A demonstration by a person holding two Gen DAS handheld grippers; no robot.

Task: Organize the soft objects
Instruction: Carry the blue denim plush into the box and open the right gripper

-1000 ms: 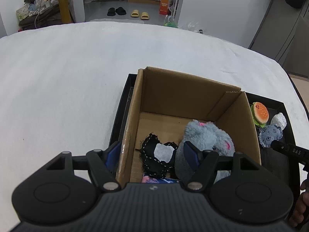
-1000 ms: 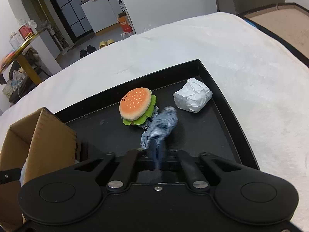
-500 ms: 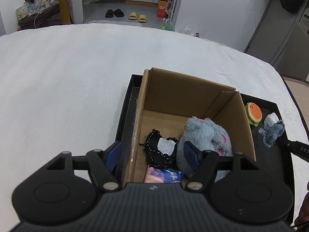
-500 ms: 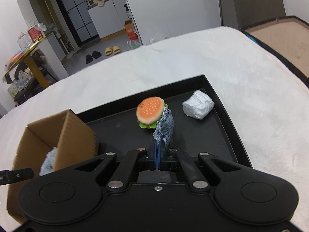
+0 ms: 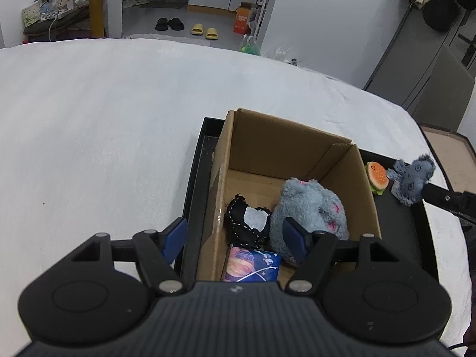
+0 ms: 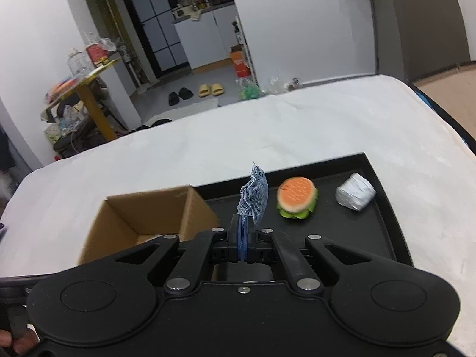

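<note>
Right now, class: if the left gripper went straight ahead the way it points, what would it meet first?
Probably the box: the open left gripper straddles its near left wall, with the black pouch just ahead between the fingers. Depth is unclear.

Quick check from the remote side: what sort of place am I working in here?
Most likely a lived-in home: slippers lie by a doorway, a kitchen counter with a microwave shows beyond, and the black tray sits on a white plush spread.

Far half of the cardboard box (image 5: 285,148) ahead of the left gripper (image 5: 235,235) was bare floor, easy drop room. Near half was crowded: grey plush (image 5: 309,205), black lacy piece (image 5: 247,223), a printed packet (image 5: 253,263). Box walls stood tall all round.
</note>
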